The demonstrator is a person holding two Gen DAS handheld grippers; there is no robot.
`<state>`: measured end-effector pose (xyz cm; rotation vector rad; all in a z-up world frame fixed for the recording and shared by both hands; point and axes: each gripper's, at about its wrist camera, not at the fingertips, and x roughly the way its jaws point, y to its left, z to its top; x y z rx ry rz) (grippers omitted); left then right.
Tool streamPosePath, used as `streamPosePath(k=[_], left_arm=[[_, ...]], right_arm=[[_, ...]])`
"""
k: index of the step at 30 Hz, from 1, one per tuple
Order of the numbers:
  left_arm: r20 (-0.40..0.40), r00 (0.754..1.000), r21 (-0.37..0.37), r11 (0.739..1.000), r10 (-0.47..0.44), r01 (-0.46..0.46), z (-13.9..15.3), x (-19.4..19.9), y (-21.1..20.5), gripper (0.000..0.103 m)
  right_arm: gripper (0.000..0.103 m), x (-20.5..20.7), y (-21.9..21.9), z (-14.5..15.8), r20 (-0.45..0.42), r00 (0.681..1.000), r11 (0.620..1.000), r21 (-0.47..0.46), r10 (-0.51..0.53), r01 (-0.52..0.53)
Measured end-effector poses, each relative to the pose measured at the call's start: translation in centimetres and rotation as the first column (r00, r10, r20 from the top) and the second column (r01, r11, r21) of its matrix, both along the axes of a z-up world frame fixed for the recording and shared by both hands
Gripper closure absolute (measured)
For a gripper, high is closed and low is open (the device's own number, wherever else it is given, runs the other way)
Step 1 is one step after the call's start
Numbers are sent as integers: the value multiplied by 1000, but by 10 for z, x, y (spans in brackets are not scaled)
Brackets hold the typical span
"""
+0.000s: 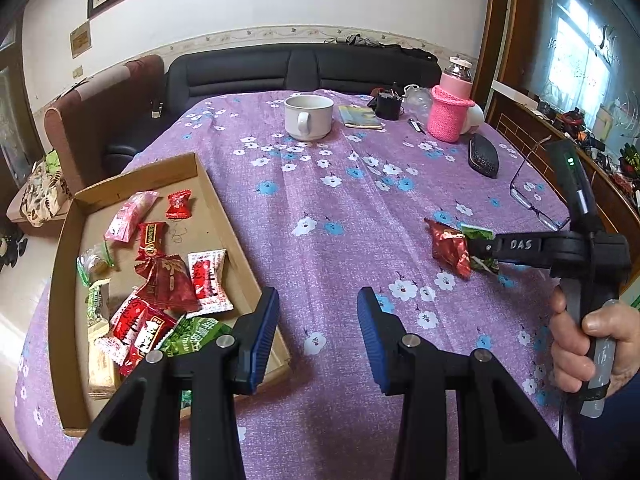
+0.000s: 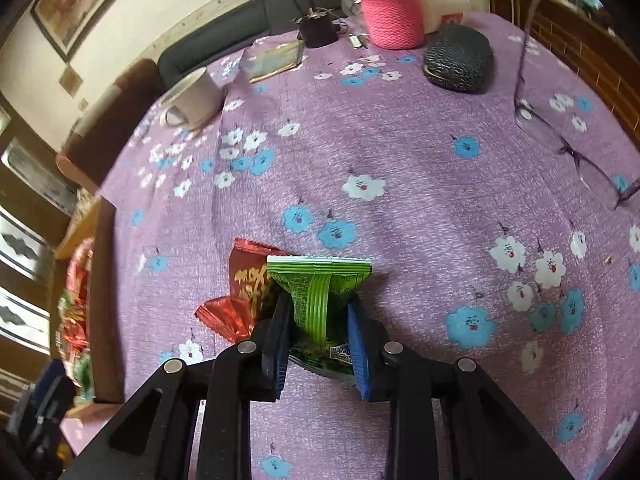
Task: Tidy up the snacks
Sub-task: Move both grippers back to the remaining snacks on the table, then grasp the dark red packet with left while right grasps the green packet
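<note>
Right wrist view, right gripper [image 2: 320, 332] clenched on green snack packet [image 2: 320, 300] lying on purple floral tablecloth [image 2: 400, 140], red snack packet [image 2: 244, 296] touching at left, left gripper [image 1: 318, 332] released, empty, beside cardboard tray [image 1: 224, 216] of snacks.

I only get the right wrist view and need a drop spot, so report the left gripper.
Observer: The left gripper is open and empty, by the box's near corner.
Operator: List what the box holds.
Observer: A dozen or so snacks crowd its near half; the far corner is bare.
Operator: Say what steers the right gripper.
Observer: A hand on the grey handle of the right gripper, which is shut on the green packet.
</note>
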<state>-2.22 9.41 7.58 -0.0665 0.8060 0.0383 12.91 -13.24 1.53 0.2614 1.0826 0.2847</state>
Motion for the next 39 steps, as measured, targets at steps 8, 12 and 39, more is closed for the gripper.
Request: streamPosePath(k=[8,12,39], left_arm=[[-38,999,-1,1000,-28,28,-4,13,-24,60],[-60,996,-31,998,-61,59,-3,23,-34,58],[-206,964,-22,986,-169,168,-57,138,-117,63]], right_arm=[[76,-6,-22,8,21,998,998,20,-55,55],[76,-6,-25,9,28,997,997,22,-72,72],[75,-9,-35,18,54,994,994,66,-90,86]])
